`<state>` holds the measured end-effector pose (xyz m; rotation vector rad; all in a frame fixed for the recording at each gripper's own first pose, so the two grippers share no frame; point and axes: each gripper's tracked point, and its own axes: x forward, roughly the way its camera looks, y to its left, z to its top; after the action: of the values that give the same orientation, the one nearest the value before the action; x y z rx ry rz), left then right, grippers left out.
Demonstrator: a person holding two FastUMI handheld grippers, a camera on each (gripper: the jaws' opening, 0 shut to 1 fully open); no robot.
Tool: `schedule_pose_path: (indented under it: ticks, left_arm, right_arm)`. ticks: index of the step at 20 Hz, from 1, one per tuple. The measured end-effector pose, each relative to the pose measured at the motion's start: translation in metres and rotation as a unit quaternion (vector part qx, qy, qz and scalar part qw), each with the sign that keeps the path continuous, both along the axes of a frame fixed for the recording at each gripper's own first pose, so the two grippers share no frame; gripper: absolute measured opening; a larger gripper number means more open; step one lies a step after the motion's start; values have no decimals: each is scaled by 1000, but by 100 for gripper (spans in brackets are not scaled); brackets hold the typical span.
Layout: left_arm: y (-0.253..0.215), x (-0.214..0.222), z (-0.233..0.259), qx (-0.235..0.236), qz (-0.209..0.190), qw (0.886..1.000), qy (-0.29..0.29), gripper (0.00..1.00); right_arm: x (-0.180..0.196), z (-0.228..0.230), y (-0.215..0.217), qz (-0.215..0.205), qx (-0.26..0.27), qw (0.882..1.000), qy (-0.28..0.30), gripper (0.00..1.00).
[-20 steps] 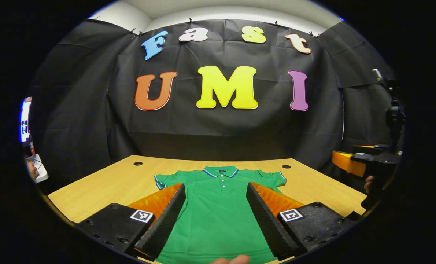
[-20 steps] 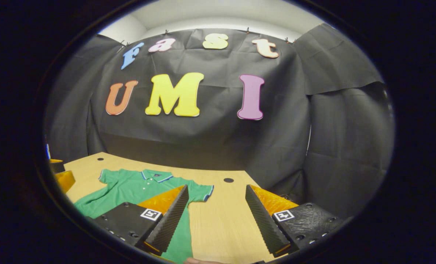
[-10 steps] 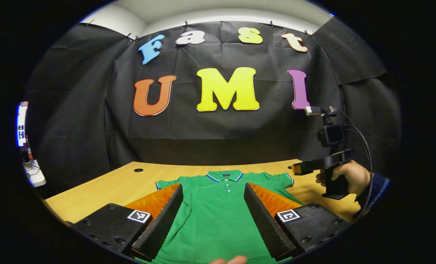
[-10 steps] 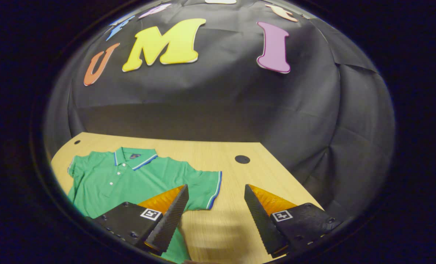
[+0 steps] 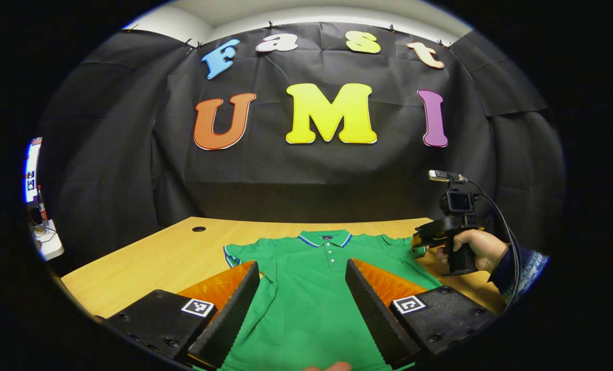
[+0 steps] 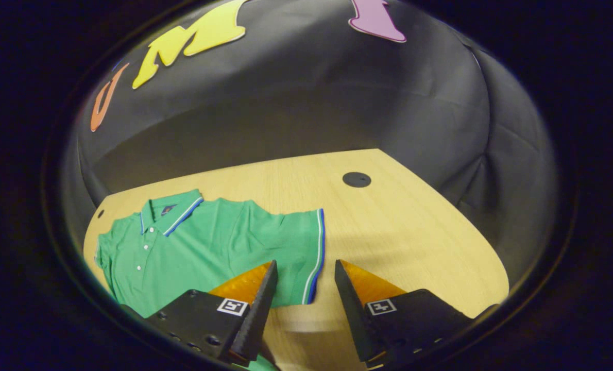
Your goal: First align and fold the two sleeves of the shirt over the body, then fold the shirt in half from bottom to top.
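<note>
Farther right, hand [image 5: 479,248] on tool [image 5: 424,241]

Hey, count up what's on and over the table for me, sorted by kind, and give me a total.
Shirts: 1, the green polo shirt, lying flat.
Grippers: 2, the left gripper and the right gripper, both open.
Tables: 1, the wooden table.
Cable holes in the table: 2, and.
Total: 6.

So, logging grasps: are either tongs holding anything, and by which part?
Nothing held. Both tongs, left and right, are open; the right straddles the green polo shirt's sleeve hem.
</note>
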<state>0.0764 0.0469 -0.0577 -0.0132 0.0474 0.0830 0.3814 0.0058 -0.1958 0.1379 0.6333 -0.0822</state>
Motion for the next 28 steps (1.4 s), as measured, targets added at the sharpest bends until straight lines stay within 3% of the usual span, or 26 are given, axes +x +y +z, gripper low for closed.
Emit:
schedule_pose_path:
  ticks: [3,5,6,8,10,12,18,21,24,26,27,28]
  left_arm:
    - [0,2,-4,-4,-2,1000,5,100]
    - [0,2,-5,-3,-1,1000,9,100]
    - [0,2,-4,-3,0,1000,8,100]
    - [1,2,-5,-3,1,1000,8,100]
    - [0,2,-6,-5,0,1000,9,100]
    - [0,2,-7,-6,0,1000,13,100]
    - [2,2,-9,-10,5,1000,19,100]
    - [5,1,-7,-8,11,1000,18,100]
    - [16,2,-6,-7,29,999,15,100]
    - [20,1,-6,-10,37,999,17,100]
    - [21,0,-6,-13,37,999,18,100]
    - [20,0,-5,-17,34,999,18,100]
  right_arm:
    - [3,-5,3,-4,3,1000,8,60]
    - [5,-4,4,-1,3,1000,12,46]
    - [7,-4,6,1,1,1000,11,32]
    - [9,-3,7,8,-19,1000,8,25]
    - [10,3,5,17,-58,998,-3,6]
    - [12,15,9,37,-97,994,-23,6]
    - [11,58,43,85,-153,981,-83,6]
    - [3,65,80,149,-208,961,-102,6]
    - [-5,62,119,213,-270,930,-127,6]
    - [-17,52,143,237,-258,929,-118,6]
    - [-20,48,155,243,-241,933,-114,8]
    - [-22,45,159,243,-228,937,-108,36]
